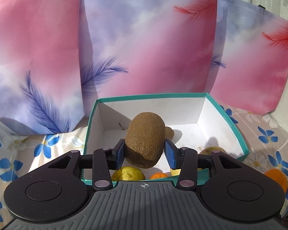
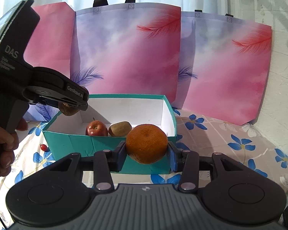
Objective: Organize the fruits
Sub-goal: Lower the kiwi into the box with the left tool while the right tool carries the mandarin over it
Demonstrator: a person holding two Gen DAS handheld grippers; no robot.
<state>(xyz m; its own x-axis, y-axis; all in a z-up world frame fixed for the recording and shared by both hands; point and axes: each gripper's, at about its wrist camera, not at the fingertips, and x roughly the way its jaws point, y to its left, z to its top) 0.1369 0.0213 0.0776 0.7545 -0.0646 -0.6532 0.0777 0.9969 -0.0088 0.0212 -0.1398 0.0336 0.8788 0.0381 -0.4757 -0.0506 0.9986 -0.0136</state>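
Fruit sorting looks only partly done, as we judge it. We hold a kiwi [image 1: 145,140] in our left gripper [image 1: 145,153], jaws closed partway with both blue pads pressed on its flanks, and it hangs above the teal box [image 1: 238,132]. We hold an orange [image 2: 146,143] the same way in our right gripper [image 2: 146,154], narrowly spread and clamped on the fruit, in front of the box's near wall and clear of the flowered cloth [image 2: 240,143] covering the table.

Left in the box, in the right wrist view, are a red apple [image 2: 96,128] and a second kiwi [image 2: 120,128], side by side; the left wrist view adds a yellow-green fruit [image 1: 128,173] and a small orange one [image 1: 158,175] at the near wall, plus a pale fruit partly hidden behind the gripper's linkage. A small red berry-like thing [image 2: 43,147] lies on the cloth outside the box. Three feather-print bags [image 2: 128,53] stand upright behind; we guess they are the destinations, and we cannot see inside any.

Our left gripper tilts downward over the box's left corner, gripped by a hand [image 2: 3,145] at the trigger. Our right gripper points slightly down toward the box and bags.
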